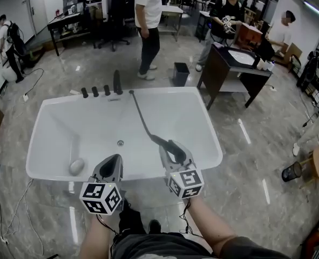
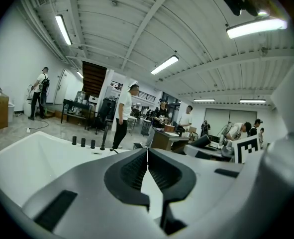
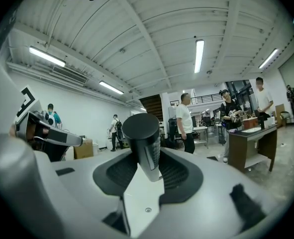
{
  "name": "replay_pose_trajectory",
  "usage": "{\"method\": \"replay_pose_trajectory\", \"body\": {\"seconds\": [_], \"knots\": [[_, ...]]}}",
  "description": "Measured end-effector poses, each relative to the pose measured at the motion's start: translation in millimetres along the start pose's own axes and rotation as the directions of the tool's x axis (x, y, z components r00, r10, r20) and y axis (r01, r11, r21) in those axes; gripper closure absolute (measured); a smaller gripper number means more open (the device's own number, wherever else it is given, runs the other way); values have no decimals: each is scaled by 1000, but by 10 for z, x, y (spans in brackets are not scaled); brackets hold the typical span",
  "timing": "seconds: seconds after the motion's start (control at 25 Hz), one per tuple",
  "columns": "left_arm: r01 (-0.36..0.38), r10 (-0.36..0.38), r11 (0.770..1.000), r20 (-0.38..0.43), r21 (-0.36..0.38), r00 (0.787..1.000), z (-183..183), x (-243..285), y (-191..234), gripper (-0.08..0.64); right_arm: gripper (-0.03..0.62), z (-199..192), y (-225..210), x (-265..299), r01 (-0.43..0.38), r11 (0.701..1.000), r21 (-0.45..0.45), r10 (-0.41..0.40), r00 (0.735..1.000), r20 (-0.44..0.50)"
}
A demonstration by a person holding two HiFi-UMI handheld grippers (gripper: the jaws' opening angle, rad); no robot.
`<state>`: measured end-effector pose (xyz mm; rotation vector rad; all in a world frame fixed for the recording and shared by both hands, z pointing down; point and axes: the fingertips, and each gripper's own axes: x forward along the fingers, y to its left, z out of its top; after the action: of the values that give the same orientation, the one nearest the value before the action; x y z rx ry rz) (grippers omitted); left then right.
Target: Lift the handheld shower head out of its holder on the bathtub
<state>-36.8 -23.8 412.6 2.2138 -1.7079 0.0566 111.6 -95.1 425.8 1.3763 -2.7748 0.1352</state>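
Far L in the bathtub (image 1: 164, 90), a pale round lump (image 1: 76, 166) sits on the floor, not part of the job. L gripper (image 1: 114, 161) hangs over the near rim w/ fingers together and nothing between them; prob. just parked out of the way as a spare hand. On the far rim, three dark knobs (image 1: 95, 91) and a taller dark fitting (image 1: 117, 82); can't tell if that's the holder. The hose (image 1: 140, 115) runs from the far rim across the tub toward the near side. R gripper (image 1: 172, 154) has its fingers clamped on the dark handle of the shower head (image 3: 142, 133). It's held roughly level over the near rim, clear of the fittings, so the lift looks done.
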Motion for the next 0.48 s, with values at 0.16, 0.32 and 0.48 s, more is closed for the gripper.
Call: {"method": "replay_pose_trajectory", "body": {"seconds": [0.16, 0.32, 0.48], "knots": [[-16, 16, 1000, 8, -5, 1000, 0, -23, 34, 545, 453, -14, 19, 0, -5, 1000, -4, 5, 1000, -5], [-17, 17, 1000, 2, 2, 1000, -14, 6, 32, 545, 453, -37, 2, 15, -3, 1000, -4, 3, 1000, -12], [-16, 16, 1000, -1, 3, 1000, -7, 47, 39, 545, 453, -49, -17, 32, 1, 1000, -12, -1, 1000, -18]]}}
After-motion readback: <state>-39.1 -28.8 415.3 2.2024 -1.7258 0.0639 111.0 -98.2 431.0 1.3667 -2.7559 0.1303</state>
